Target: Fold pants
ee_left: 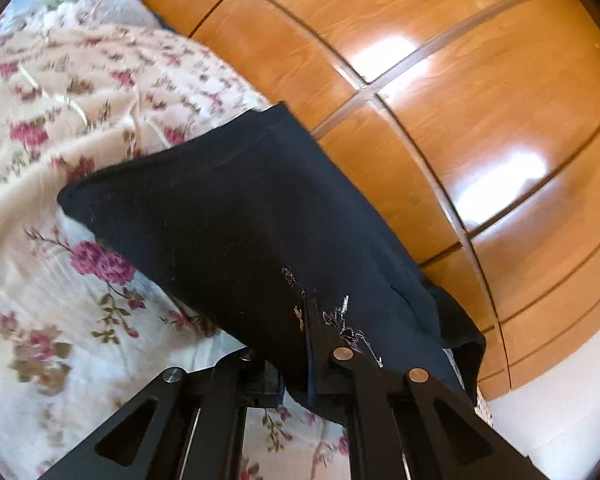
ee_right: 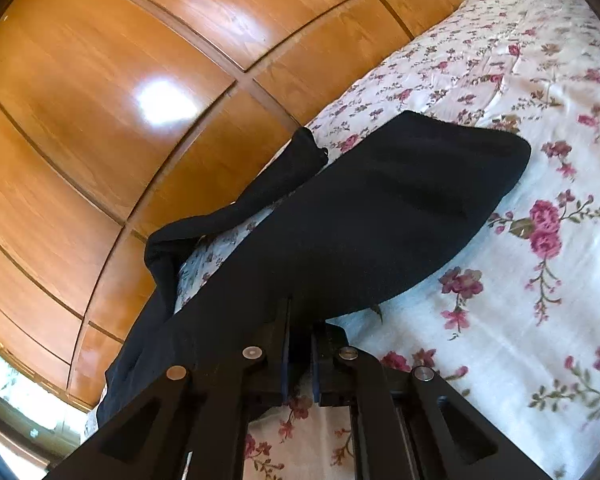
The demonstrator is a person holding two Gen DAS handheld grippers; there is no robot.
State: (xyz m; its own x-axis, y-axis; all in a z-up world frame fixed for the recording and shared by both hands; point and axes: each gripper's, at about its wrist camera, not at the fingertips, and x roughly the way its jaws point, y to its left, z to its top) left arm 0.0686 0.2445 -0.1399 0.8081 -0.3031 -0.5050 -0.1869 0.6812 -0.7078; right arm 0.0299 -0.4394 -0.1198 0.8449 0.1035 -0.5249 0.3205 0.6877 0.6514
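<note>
Left wrist view: the left gripper point(ee_left: 309, 320) is clenched on the dark pants point(ee_left: 236, 208), lifted over the bed point(ee_left: 60, 280) near its wardrobe-side edge. Right wrist view: the right gripper point(ee_right: 299, 336) pinches the same limp, light cloth; holding its edges seems best.

Glossy wooden wardrobe point(ee_left: 440, 100) beside floral bedspread point(ee_right: 520, 280).
</note>
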